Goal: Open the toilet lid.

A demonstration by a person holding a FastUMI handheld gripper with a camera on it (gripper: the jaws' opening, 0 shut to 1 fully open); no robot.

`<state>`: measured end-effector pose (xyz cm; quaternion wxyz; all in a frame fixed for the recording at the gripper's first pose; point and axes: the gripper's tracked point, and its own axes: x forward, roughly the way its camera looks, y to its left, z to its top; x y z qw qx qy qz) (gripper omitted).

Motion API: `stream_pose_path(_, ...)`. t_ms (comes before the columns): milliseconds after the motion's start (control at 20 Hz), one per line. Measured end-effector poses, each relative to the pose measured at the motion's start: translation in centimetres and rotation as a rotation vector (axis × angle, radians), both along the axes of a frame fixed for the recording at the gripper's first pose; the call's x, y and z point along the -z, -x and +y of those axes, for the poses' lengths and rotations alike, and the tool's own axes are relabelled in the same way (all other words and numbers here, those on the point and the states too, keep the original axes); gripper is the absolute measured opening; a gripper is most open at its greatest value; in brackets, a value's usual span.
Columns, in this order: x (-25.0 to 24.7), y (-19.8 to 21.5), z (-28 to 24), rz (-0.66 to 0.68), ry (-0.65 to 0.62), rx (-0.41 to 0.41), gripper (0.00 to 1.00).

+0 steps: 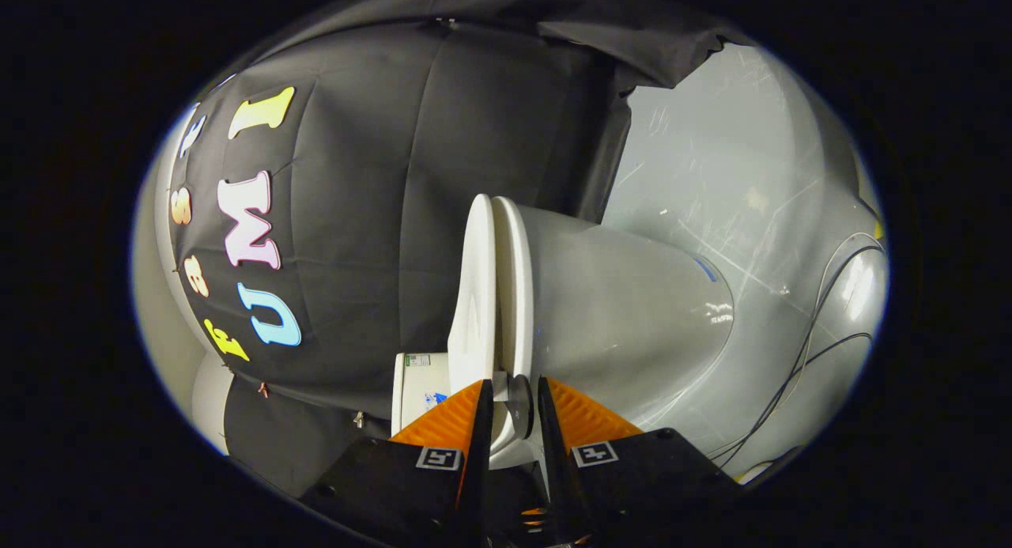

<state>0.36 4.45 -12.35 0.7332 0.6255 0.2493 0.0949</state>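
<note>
Gripper view: cam is rolled sideways, so the grey floor (711,184) stands up as a wall beyond the toilet and the booth's black cloth wall (371,216) takes the other side. Scuff marks and thin cables (806,350) run over the floor past the bowl.

Toilet bowl (624,311) is white, big and rounded, lying just ahead of the fingers and swelling out toward the floor side. Its lid (474,295) and seat (515,295) show edge-on as two thin white slabs side by side, a narrow dark gap between them, lid on the cloth-wall side. Whether the lid has lifted off the seat or just sits with that gap, can't tell. White cistern (417,386) w/ a small label sits by the lid's near end, next to one finger.

Tool (512,402): jaws only slightly spread, narrow gap. Near rim of lid/seat plus a small dark round bumper sit in that gap betw. the fingertips. Fingers look close to the rim on both sides, but actual pressing contact not clear, so pinching or not: can't tell.
</note>
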Motion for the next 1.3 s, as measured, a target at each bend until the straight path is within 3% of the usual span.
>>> stream_pose_path(400, 0.50, 0.02, 0.20, 0.012, 0.024, -0.020, 0.36)
stream_pose_path(500, 0.53, -0.07, -0.25, 0.026, 0.002, 0.004, 0.12)
stream_pose_path(550, 0.58, 0.09, 0.02, 0.026, -0.004, 0.005, 0.10)
stream_pose_path(1200, 0.77, -0.44, 0.09, 0.021, 0.023, 0.001, 0.10)
stream_pose_path(1300, 0.53, -0.24, -0.01, 0.023, 0.017, 0.017, 0.05)
